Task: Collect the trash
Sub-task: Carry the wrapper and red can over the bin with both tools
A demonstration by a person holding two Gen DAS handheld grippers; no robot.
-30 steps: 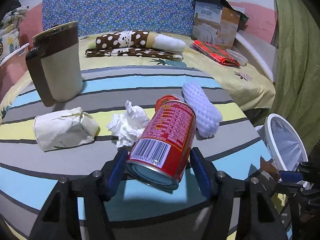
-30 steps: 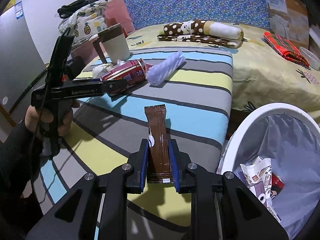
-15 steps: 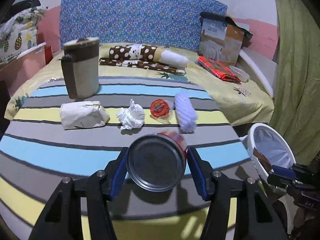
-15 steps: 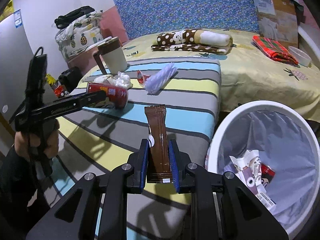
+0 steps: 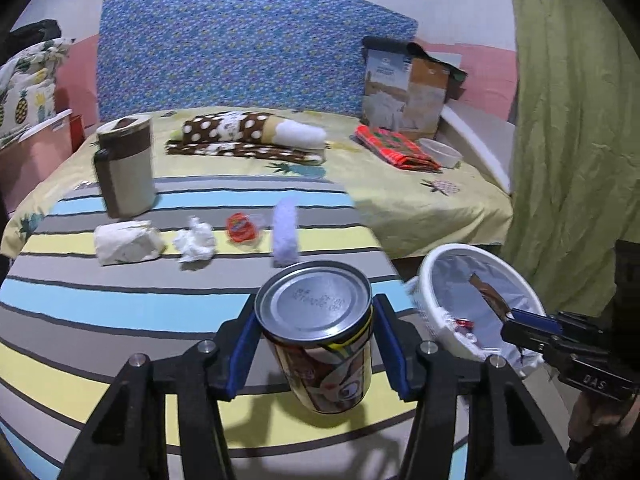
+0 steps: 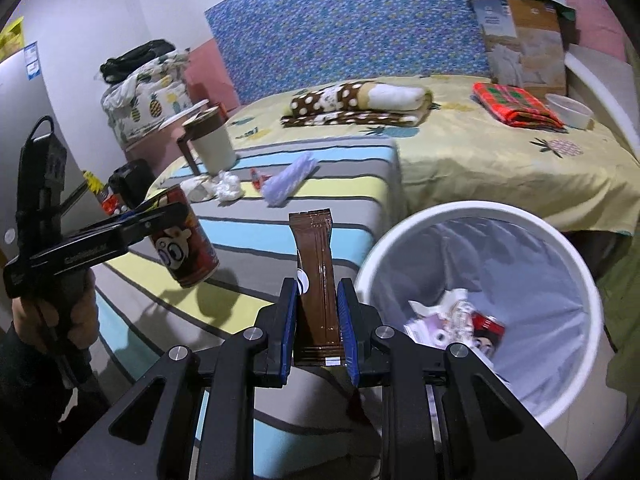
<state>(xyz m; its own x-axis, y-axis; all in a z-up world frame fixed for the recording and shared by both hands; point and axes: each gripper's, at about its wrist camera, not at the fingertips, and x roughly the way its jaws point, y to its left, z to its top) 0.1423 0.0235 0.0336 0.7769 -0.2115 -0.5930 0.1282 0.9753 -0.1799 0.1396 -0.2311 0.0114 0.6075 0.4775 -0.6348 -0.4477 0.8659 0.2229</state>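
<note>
At lower centre of its view, the left tool (image 5: pixel 316 354) has been closing and clamps the can (image 5: pixel 320 336). The right tool (image 6: pixel 317 322) pinches the brown wrapper (image 6: pixel 316 276). Both seem mid-carry; next, release over the bin (image 6: pixel 452 216), lower right.

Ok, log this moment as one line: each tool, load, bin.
left tool: closing, gripping can, lifted | right tool: shut on brown wrapper, beside bin | bin: holds trash

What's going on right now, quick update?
Left gripper clamped on can, jaws just closing. Right gripper holds brown wrapper beside bin. Path clear.
</note>
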